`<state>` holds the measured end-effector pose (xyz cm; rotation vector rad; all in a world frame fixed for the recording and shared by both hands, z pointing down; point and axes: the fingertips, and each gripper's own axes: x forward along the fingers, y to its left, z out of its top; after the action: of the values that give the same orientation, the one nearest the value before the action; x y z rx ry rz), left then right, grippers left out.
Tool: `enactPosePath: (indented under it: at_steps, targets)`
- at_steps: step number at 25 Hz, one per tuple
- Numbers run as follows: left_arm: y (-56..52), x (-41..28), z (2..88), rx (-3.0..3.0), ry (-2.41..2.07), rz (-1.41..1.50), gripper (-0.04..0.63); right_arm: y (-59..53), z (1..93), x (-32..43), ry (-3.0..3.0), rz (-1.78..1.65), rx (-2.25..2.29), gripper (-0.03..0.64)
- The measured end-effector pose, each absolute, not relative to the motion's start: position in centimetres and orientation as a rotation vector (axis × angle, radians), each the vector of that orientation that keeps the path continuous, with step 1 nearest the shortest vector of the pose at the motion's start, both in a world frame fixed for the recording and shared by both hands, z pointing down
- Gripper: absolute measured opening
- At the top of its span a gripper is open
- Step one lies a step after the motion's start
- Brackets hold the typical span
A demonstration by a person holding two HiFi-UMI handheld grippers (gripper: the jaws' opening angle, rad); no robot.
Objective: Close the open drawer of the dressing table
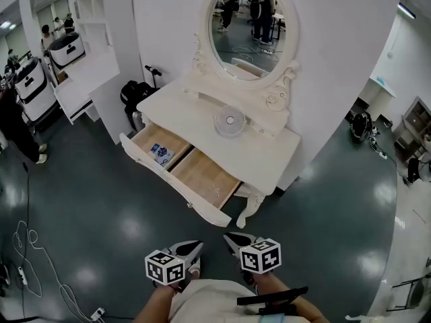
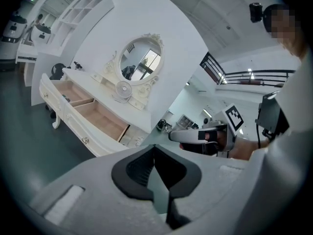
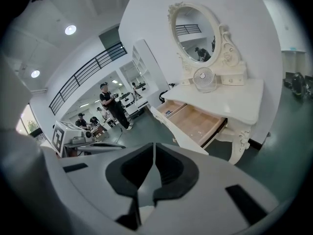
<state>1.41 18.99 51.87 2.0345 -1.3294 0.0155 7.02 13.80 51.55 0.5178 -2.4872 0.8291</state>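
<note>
Hanging open at mid-frame under the white dressing table [image 1: 269, 157] worktop, the drawer [image 1: 202, 177] is showing two pale wooden compartments, a blue packet [image 1: 161, 153] lying in the left one. Below, left gripper [image 1: 190, 249] and right gripper [image 1: 236, 239] are hovering, fingers clenched empty.
</note>
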Motion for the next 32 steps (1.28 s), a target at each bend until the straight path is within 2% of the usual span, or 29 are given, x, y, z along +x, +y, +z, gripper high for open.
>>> enactPosePath:
  at_steps: [11,14,15,18,32]
  targets:
    - [11.8,-4.7,52.9,2.079,-1.211,0.138,0.009,7.1,51.1,1.3,-2.477,0.831,0.637,0.023]
    - [10.5,-6.0,53.3,2.089,-1.194,0.170,0.009,6.0,51.4,0.7,-2.465,0.845,0.678,0.045]
    - [10.2,-6.4,53.5,2.091,-1.187,0.186,0.009,5.7,51.5,0.4,-2.460,0.849,0.692,0.076]
    - [9.6,-7.6,54.3,2.090,-1.167,0.238,0.009,4.9,51.4,-0.2,-2.459,0.852,0.737,0.089]
    - [6.3,-9.2,56.9,2.018,-1.183,0.322,0.010,1.0,51.7,-0.4,-2.422,0.862,0.749,0.103]
